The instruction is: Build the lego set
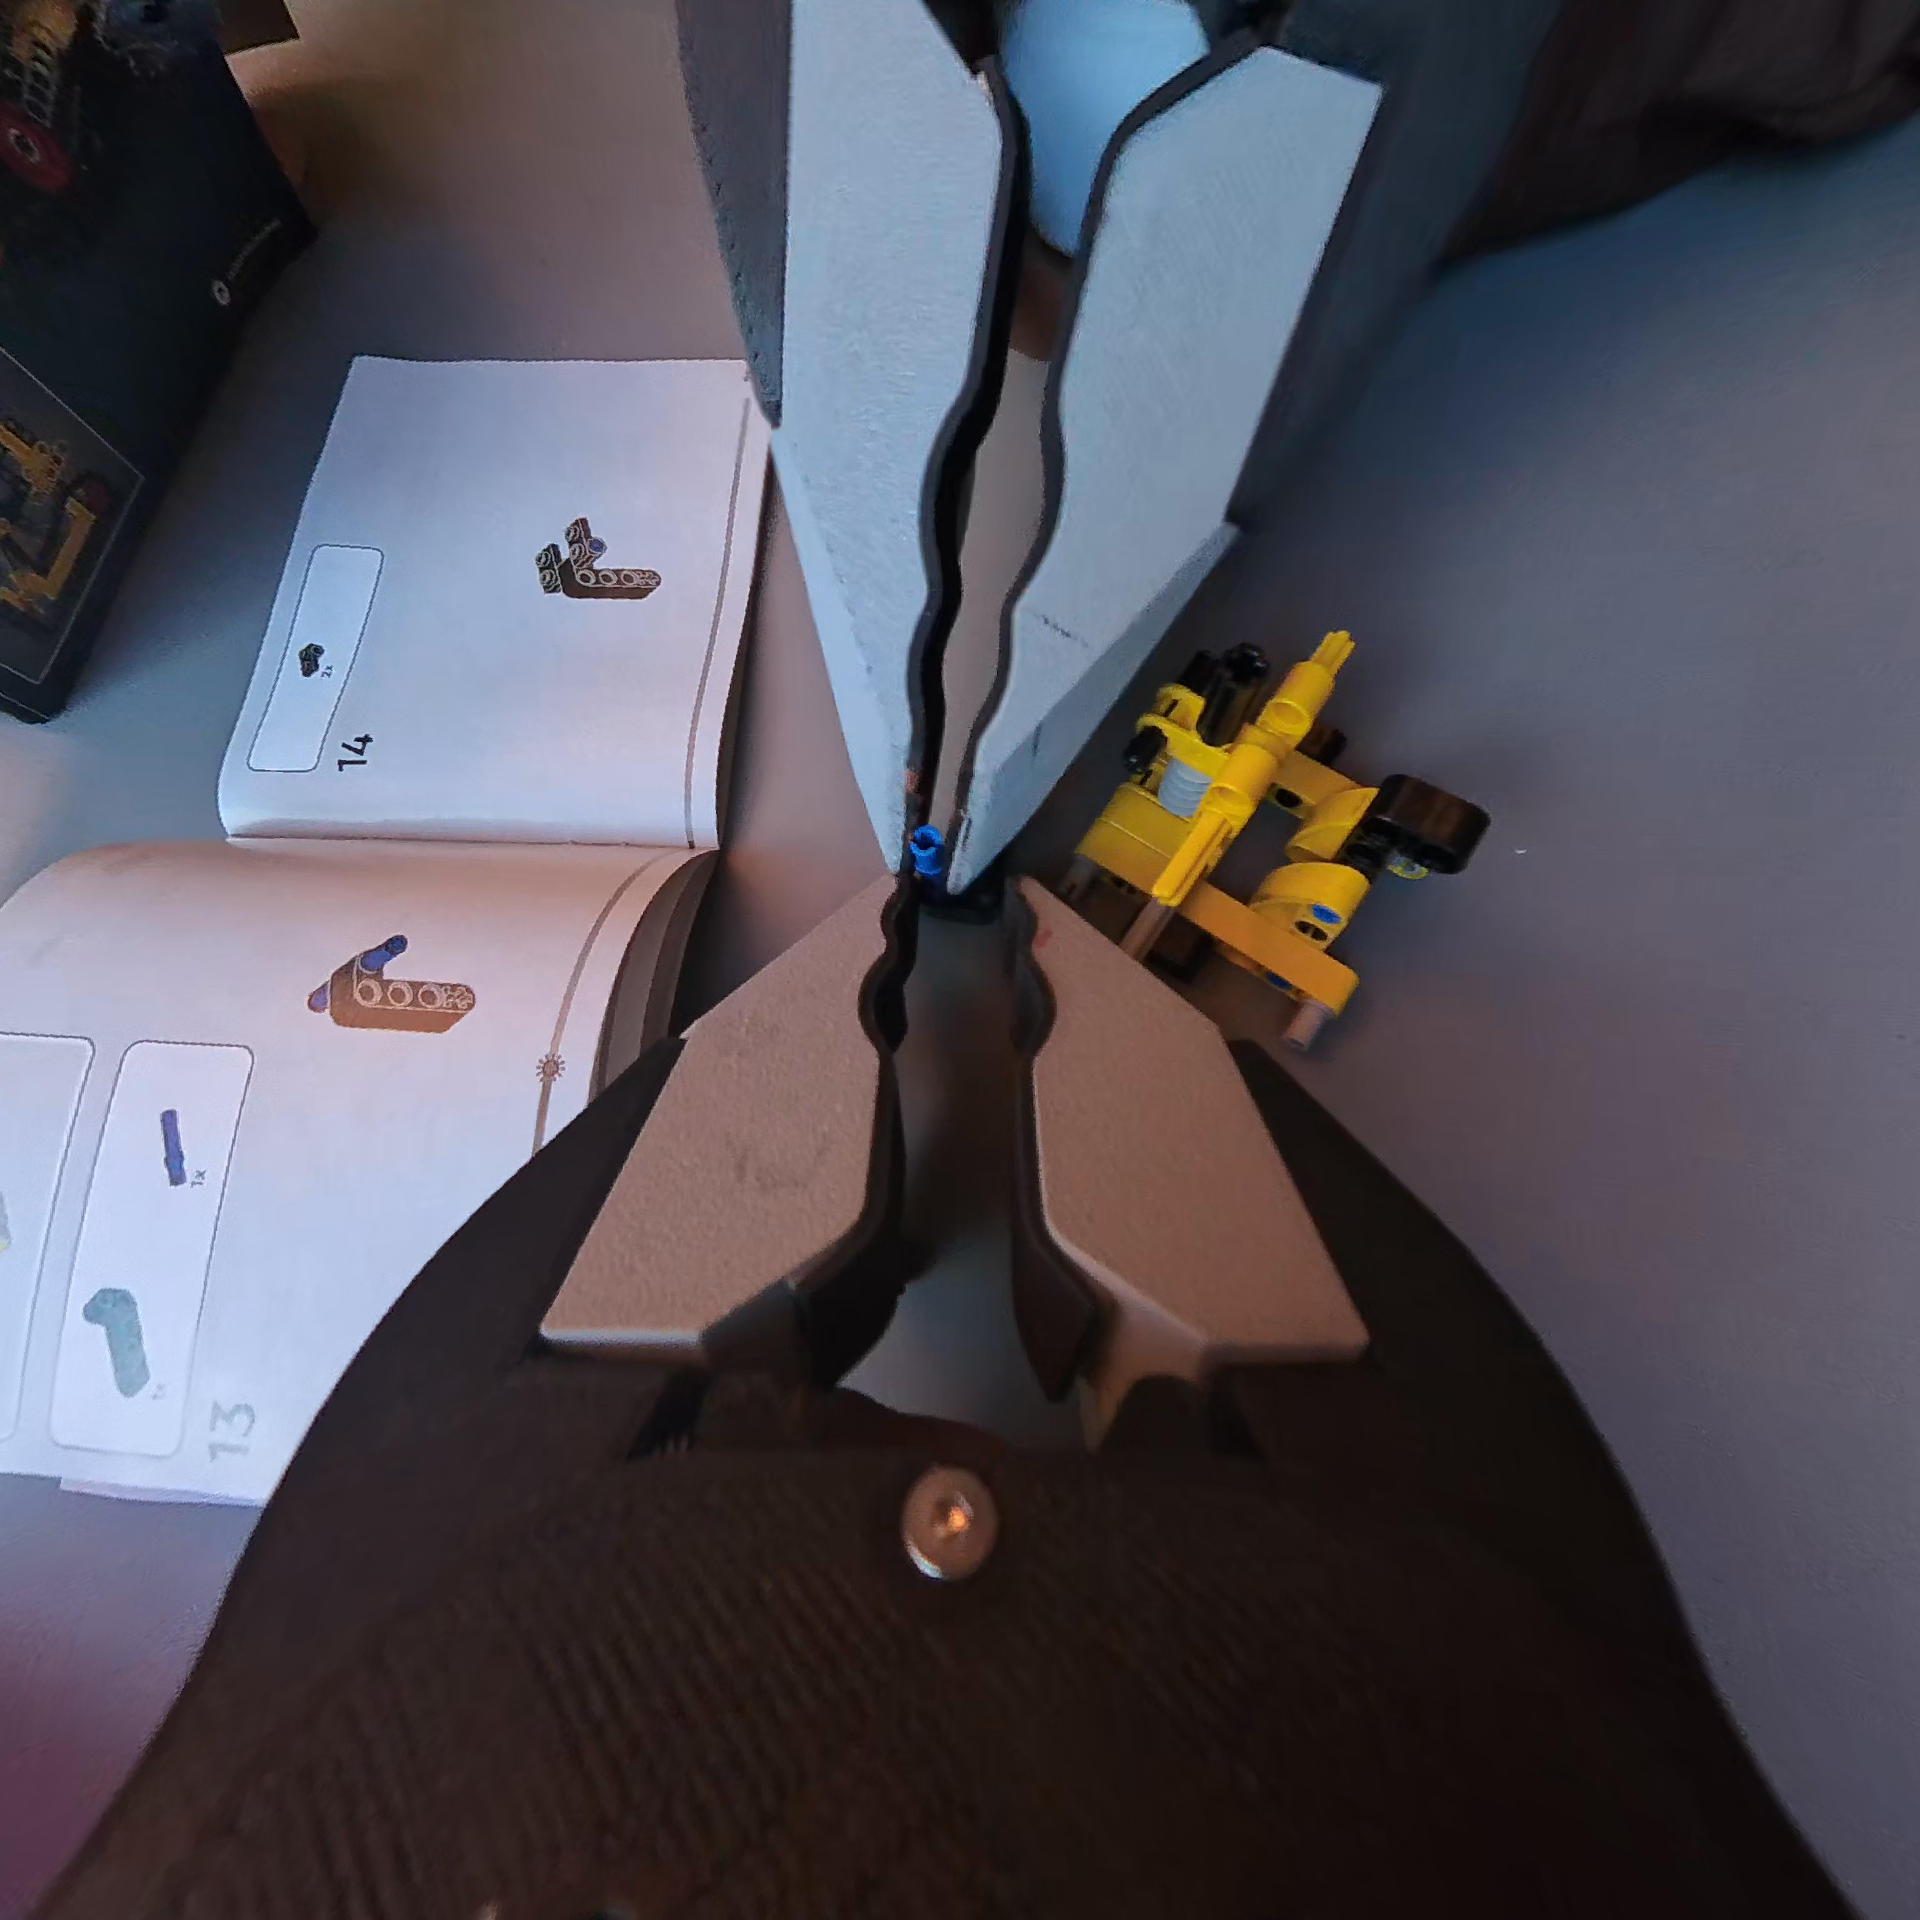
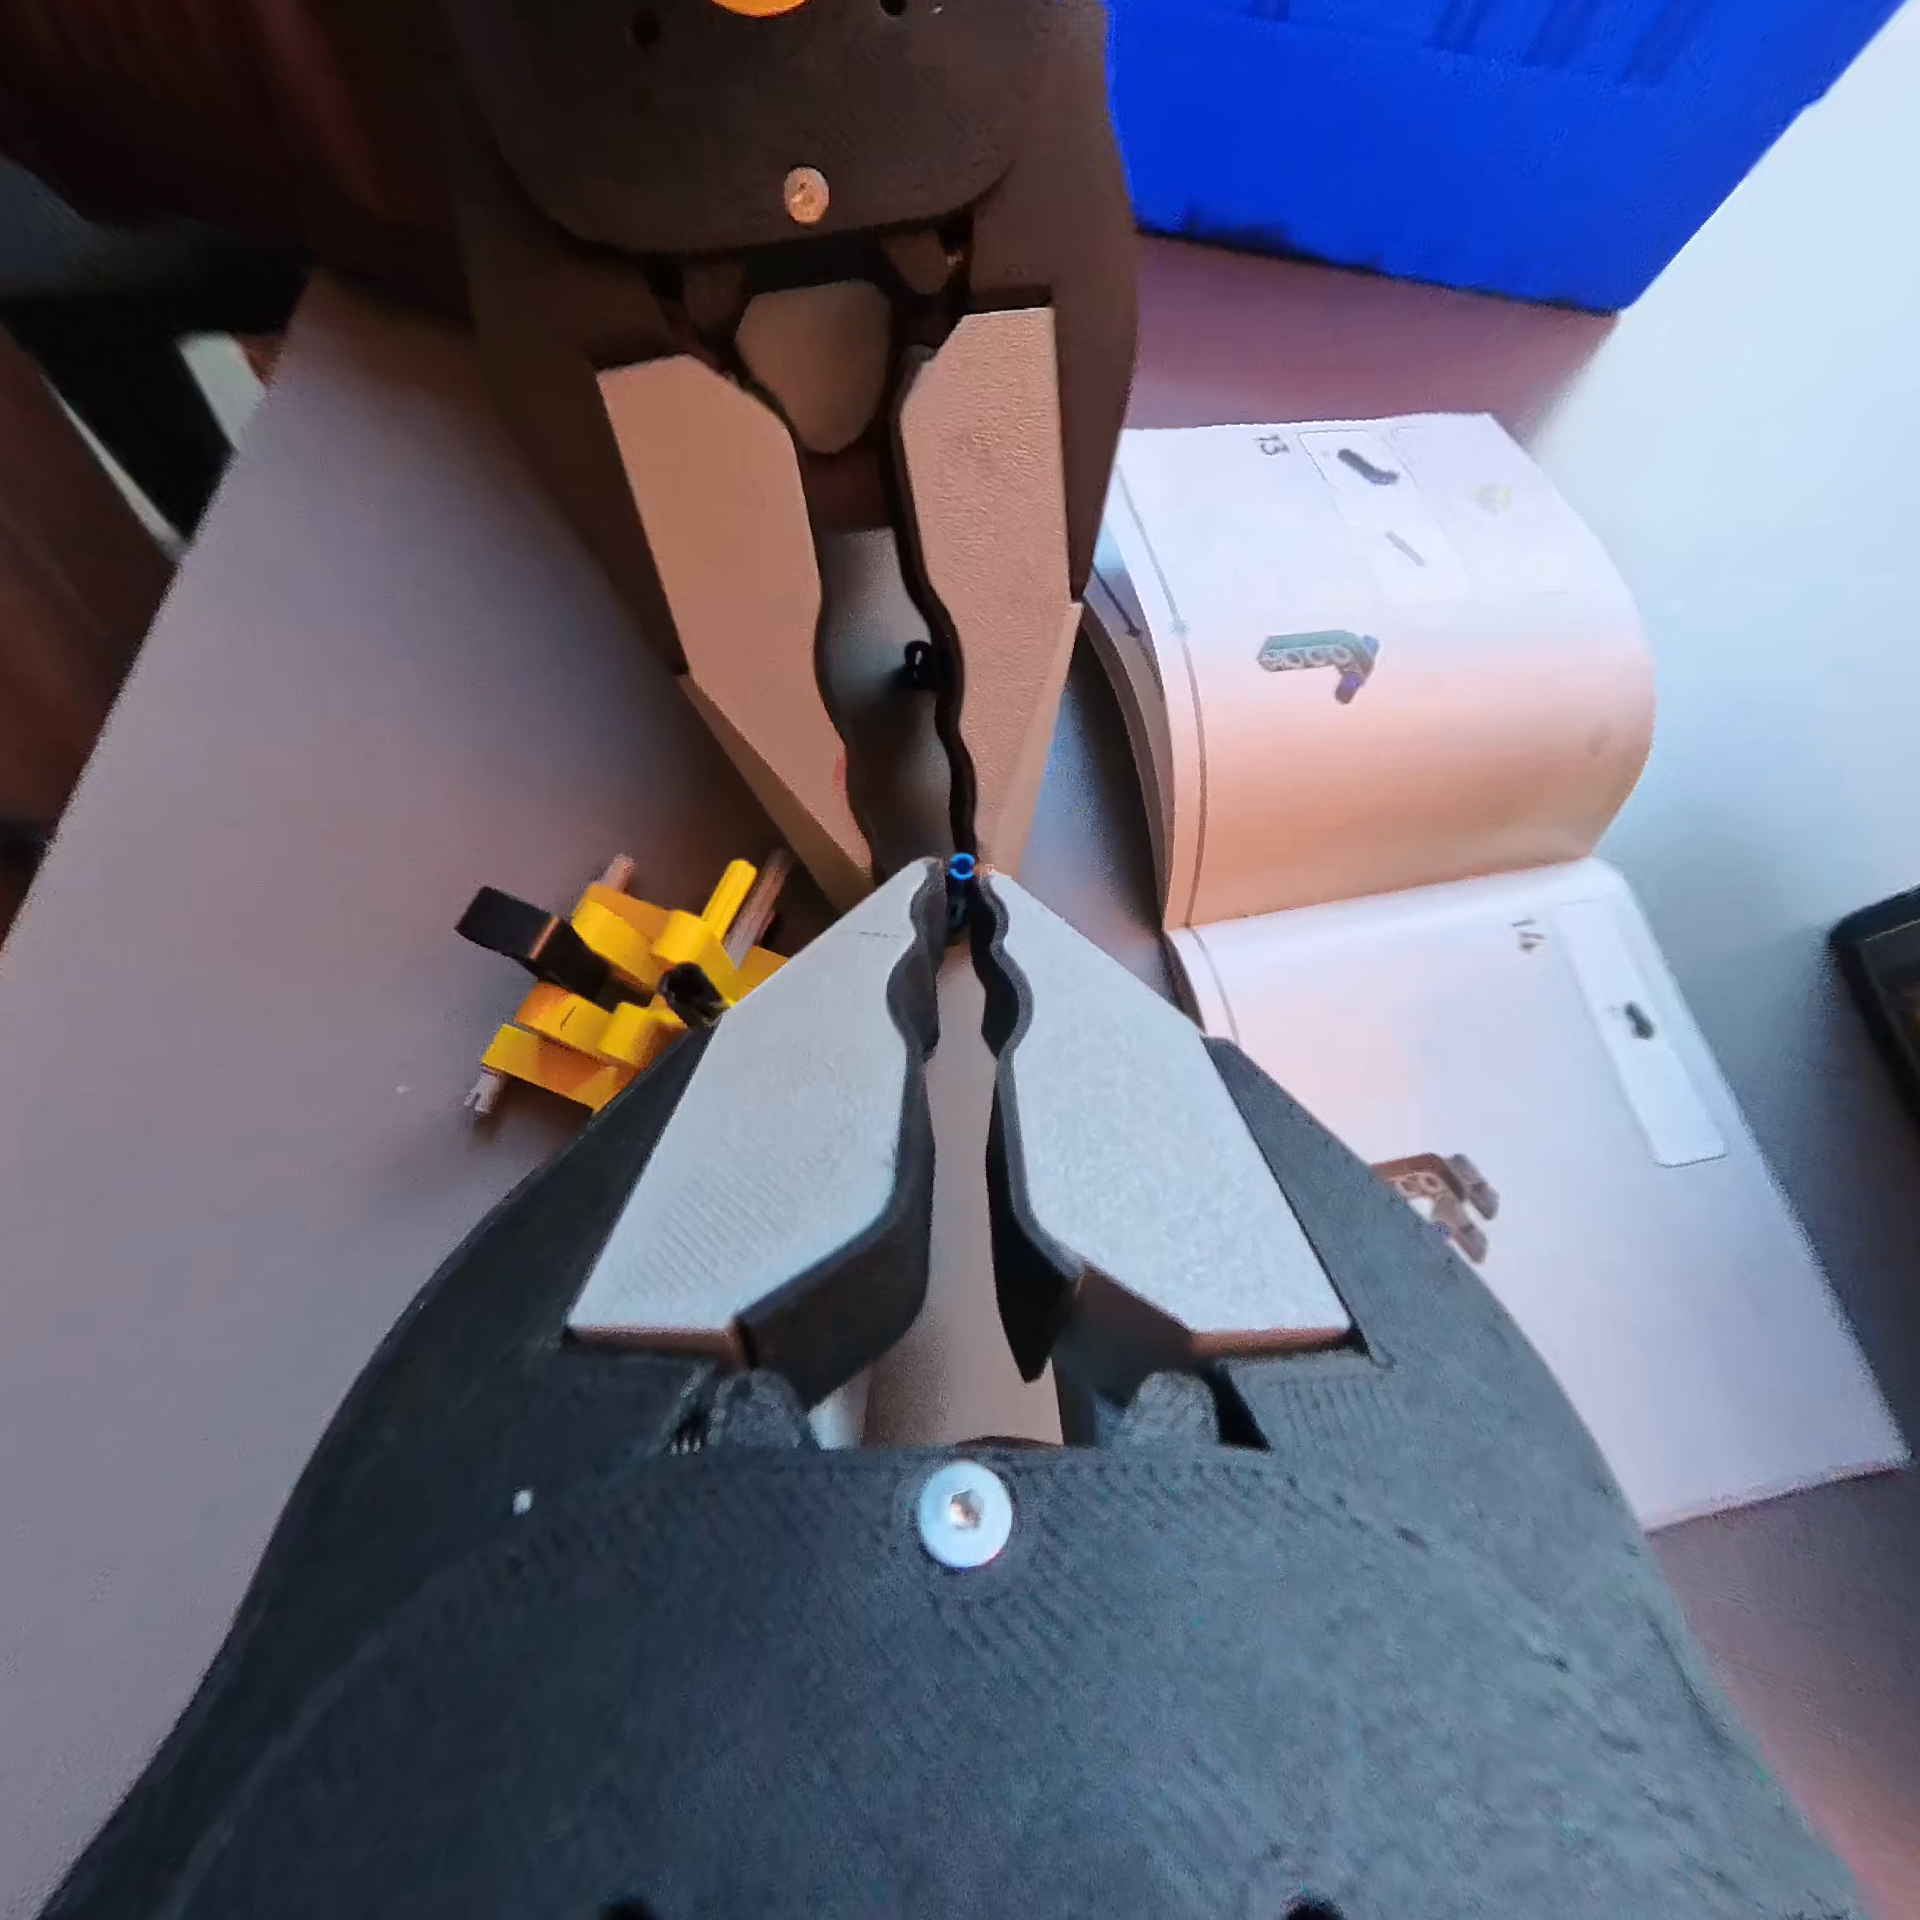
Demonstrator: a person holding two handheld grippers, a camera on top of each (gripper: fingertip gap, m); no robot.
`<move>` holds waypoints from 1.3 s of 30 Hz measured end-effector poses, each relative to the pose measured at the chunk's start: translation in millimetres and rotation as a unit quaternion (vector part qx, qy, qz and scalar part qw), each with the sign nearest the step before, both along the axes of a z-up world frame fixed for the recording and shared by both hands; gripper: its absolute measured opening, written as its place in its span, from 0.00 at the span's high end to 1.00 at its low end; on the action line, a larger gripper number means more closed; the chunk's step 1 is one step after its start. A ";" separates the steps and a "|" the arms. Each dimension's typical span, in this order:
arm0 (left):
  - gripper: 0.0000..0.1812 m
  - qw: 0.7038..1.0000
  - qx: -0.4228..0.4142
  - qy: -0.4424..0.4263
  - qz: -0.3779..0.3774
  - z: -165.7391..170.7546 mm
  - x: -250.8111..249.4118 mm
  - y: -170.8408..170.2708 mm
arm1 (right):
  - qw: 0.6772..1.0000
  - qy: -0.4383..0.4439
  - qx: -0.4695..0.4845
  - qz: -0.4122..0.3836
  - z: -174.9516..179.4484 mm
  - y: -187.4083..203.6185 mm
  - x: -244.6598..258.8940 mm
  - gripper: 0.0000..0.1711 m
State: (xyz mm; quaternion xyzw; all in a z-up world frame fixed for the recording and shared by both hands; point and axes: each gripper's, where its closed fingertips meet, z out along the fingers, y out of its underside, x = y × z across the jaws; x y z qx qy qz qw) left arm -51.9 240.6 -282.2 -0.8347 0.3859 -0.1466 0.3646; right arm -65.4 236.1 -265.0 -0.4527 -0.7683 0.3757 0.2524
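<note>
Two grippers meet tip to tip: right gripper [image 2: 961, 899] fingers pinching blue pin [image 1: 926, 844]; left gripper [image 1: 951, 914] fingers nearly closed, contents unclear. Yellow subassembly [image 1: 1247, 831] on surface partly built; booklet [image 1: 488, 623] steps remain.

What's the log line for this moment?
right tool: shut on blue pin | left tool: tips meeting it, grip unclear | yellow assembly: aside

blue bin [image 2: 1455, 135] far corner | grey table [image 1: 1558, 1039] | possibly a dark chair [image 2: 104, 281]
</note>
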 end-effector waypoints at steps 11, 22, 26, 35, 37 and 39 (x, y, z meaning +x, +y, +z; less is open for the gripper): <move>0.93 1.000 -0.001 0.000 0.000 0.0 -0.1 0.0 | 1.000 -0.008 -0.002 -0.005 -0.2 -0.2 0.2 0.99; 0.93 1.000 0.000 0.000 -0.003 0.0 0.7 -1.2 | 0.999 -0.039 -0.030 -0.009 -0.6 -1.3 1.8 0.99; 0.93 1.000 -0.001 -0.001 -0.005 0.1 1.1 -1.3 | 0.994 -0.069 0.083 -0.008 -1.3 -2.3 3.2 0.99; 0.93 1.000 0.001 0.000 -0.004 0.1 1.4 -1.3 | 0.989 -0.141 0.053 0.009 -2.2 -0.8 3.4 0.99; 0.93 1.000 0.001 0.001 -0.003 0.0 1.3 -1.2 | 0.988 -0.143 0.054 0.014 -2.4 -0.6 3.1 0.99; 0.93 1.000 0.001 0.000 -0.003 -0.1 1.2 -1.2 | 0.991 -0.129 0.033 0.011 -2.3 -0.7 2.9 0.99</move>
